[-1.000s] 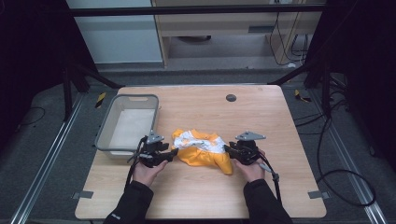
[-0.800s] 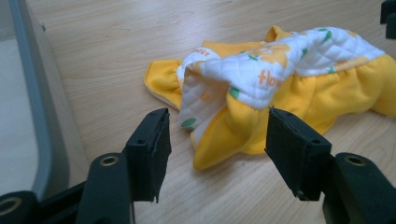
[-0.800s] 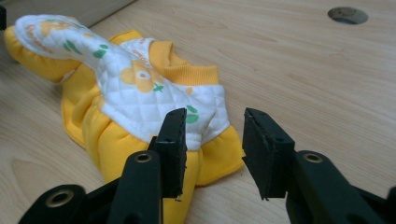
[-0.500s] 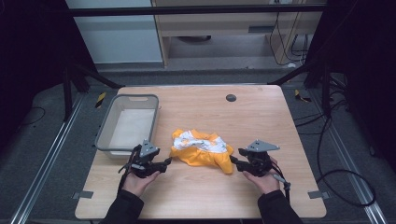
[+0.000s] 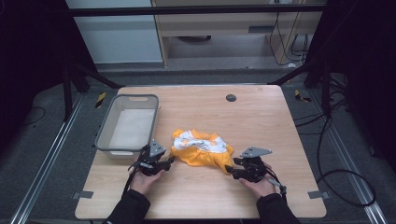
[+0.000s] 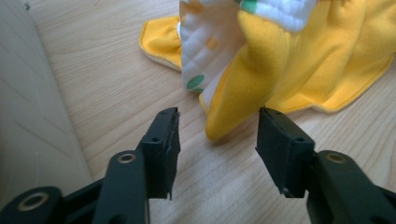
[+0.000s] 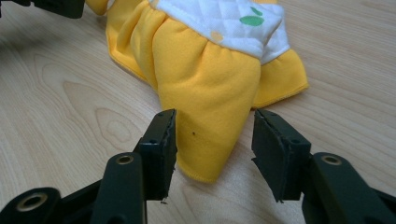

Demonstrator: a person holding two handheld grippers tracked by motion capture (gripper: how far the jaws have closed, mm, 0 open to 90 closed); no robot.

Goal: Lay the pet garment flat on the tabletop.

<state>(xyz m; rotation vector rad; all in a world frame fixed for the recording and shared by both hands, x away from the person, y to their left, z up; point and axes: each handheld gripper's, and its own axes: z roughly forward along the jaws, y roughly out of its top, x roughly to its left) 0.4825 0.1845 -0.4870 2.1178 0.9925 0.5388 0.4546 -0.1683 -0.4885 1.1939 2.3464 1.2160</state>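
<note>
Left gripper (image 5: 172, 161) held low at garment's left end, jaws spread after just closing somewhat; yellow corner of garment (image 5: 201, 148) seen between the pads (image 6: 164, 137), not pinched. Right gripper (image 5: 229, 170) likewise spread, yellow fold lying between its jaws, unpressed. Garment bunched on wooden table (image 5: 261, 116), beside grey bin (image 5: 127, 125).
</note>
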